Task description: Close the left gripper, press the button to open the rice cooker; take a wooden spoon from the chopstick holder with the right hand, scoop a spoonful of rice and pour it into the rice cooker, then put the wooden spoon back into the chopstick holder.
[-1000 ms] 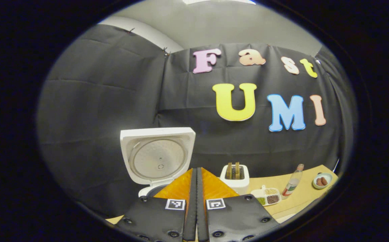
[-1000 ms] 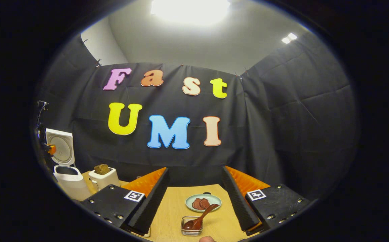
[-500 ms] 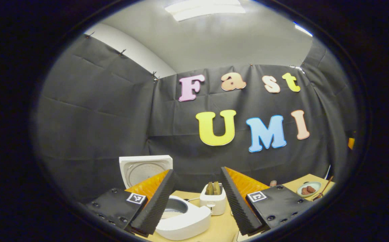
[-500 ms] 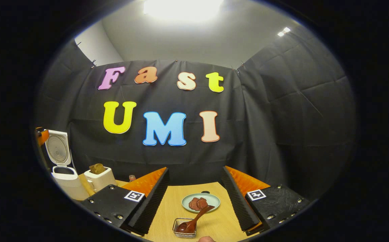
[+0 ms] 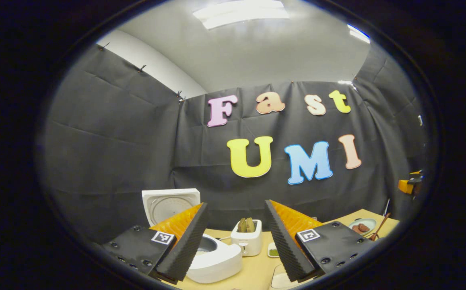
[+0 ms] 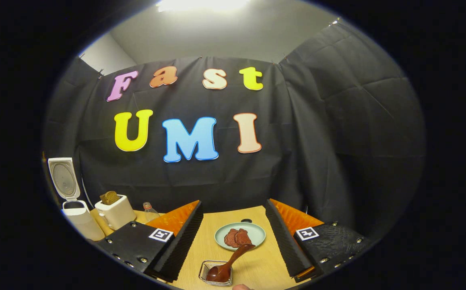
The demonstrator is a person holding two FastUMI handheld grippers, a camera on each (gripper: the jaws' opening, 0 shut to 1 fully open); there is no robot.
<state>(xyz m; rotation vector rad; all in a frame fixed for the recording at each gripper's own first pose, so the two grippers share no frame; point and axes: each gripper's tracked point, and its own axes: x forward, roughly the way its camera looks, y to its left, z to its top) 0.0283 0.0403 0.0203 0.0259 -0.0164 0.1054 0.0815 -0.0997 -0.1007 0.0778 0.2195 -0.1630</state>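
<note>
Staged kitchen booth, black cloth wall (image 6: 337,141), wooden table (image 6: 213,241), rice cooker (image 5: 213,257), toaster (image 5: 247,241)

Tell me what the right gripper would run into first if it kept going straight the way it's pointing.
Probably the wooden spoon in its wire holder, lying between the open right gripper fingers. Depth is unclear; the plate sits beyond.

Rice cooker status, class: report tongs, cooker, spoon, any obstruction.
Both tongs open, empty. Rice cooker lid up. Wooden spoon rests in wire holder, ahead of right tongs. Nothing in the way.
</note>
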